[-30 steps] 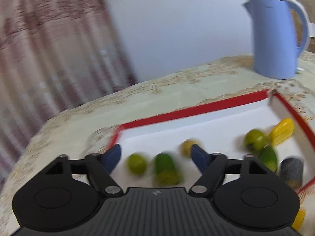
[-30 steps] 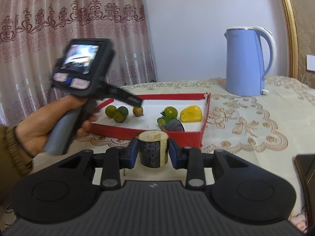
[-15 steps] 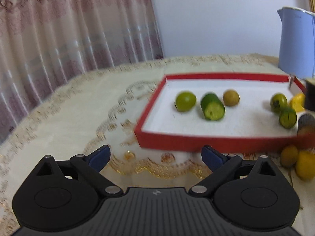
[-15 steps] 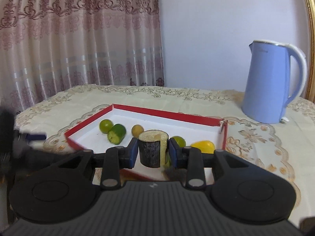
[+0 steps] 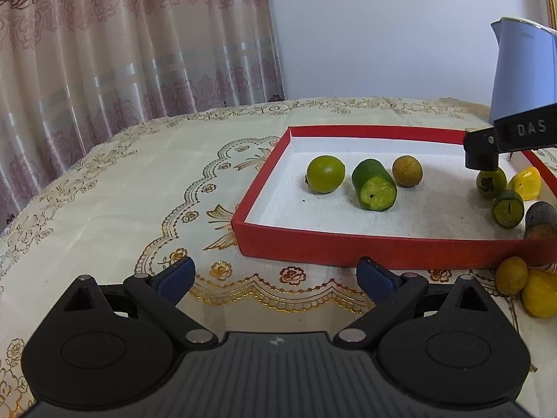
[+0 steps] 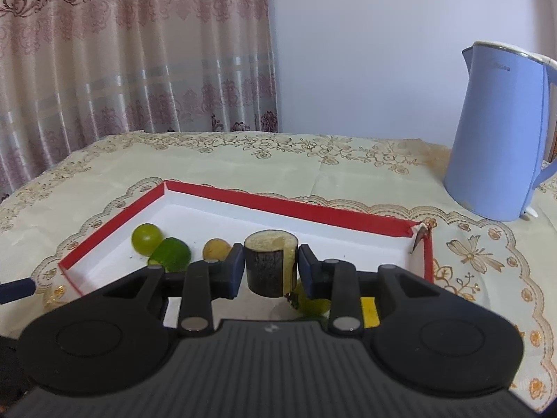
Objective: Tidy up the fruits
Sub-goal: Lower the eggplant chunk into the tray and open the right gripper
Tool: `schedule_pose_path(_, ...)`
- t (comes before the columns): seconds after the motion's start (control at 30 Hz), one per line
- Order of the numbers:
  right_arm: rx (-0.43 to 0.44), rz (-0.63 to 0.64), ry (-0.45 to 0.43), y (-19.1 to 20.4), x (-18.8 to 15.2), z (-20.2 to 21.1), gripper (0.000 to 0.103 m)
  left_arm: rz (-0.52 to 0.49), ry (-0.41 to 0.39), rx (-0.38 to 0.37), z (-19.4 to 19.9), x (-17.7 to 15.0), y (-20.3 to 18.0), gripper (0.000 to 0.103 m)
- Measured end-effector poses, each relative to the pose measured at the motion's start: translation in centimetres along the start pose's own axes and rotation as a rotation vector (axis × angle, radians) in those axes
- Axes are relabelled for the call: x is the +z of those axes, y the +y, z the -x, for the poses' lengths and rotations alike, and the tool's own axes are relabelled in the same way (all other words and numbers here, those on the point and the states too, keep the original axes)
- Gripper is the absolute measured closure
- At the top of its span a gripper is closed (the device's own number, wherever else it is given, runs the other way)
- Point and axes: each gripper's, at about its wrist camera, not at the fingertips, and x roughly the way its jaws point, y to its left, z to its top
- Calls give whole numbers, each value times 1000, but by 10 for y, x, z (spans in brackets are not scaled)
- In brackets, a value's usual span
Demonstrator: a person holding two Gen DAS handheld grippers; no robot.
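Observation:
A red tray (image 5: 365,251) with a white floor lies on the tablecloth and holds a green lime (image 5: 325,174), a cut cucumber piece (image 5: 374,185), a brown round fruit (image 5: 407,171) and several more pieces at its right end. My left gripper (image 5: 275,275) stands open over bare cloth in front of the tray. My right gripper (image 6: 271,268) is shut on a dark cut chunk with a pale top (image 6: 271,264), held above the tray (image 6: 313,209). The lime (image 6: 147,238) and cucumber piece (image 6: 172,254) lie below it to the left.
A blue kettle (image 6: 501,132) stands on the cloth behind the tray's far right corner. Two yellow fruits (image 5: 525,278) lie on the cloth outside the tray's near right corner. A curtain hangs behind the table's left edge.
My left gripper pulled back out of the tray to the cloth in front of it, its jaws wider. My right gripper carried the dark chunk forward over the tray.

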Motion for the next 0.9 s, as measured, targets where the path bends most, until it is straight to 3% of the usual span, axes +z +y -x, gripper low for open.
schedule_pose_path(0.5,-2,-31,31,-5,4,-26,72,3,29,-10,-4,0,1,3)
schedule_pose_path(0.9,-5,-29,-42,-4,6,9,71,10,37,-12,-6,0,2,3)
